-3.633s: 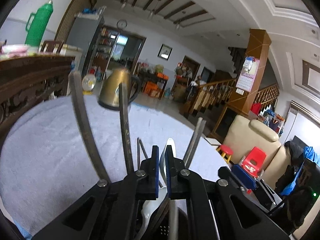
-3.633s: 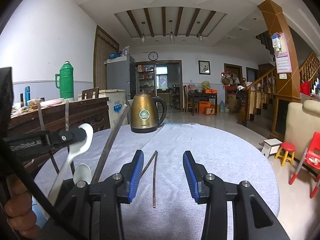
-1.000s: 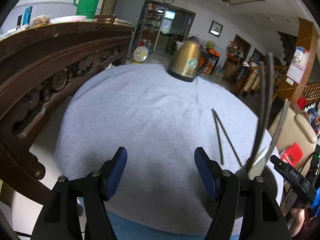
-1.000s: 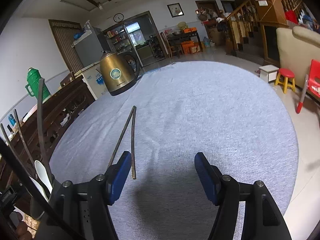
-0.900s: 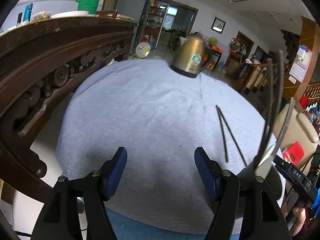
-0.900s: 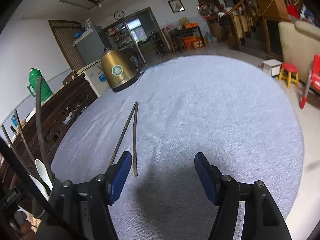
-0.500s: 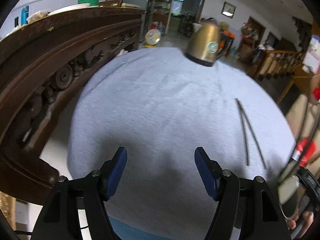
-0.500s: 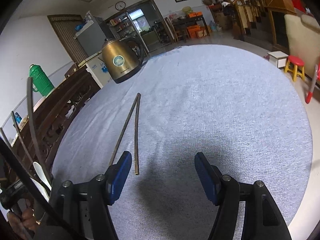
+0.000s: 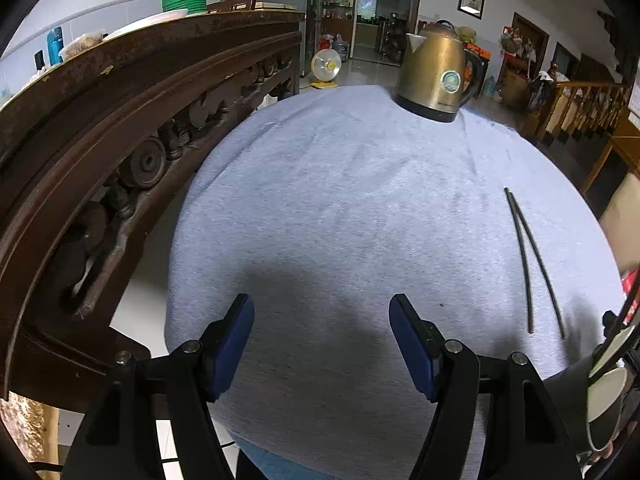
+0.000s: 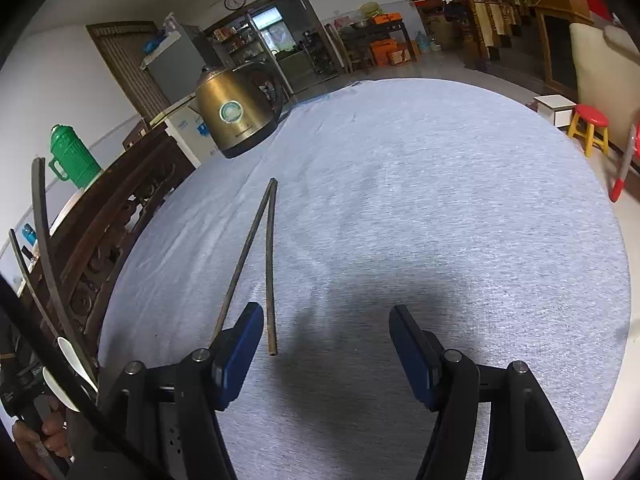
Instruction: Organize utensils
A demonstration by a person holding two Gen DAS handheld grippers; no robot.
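My left tongs [image 9: 322, 344] and right tongs [image 10: 326, 350] both hang spread and empty over the grey-clothed surface [image 9: 340, 200]; seconds ago the left pair was pressed together among cutlery in a holder [image 10: 68, 380]. So two chopsticks [image 10: 260, 256] are left to collect, lying in a narrow V just beside my right tongs. One brass kettle [image 9: 436, 76] stands far off.

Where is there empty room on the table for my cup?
Most of the grey cloth is bare: the wide stretch right of the chopsticks, and the patch between the chopsticks and the wooden rail. The kettle crowds the far edge.
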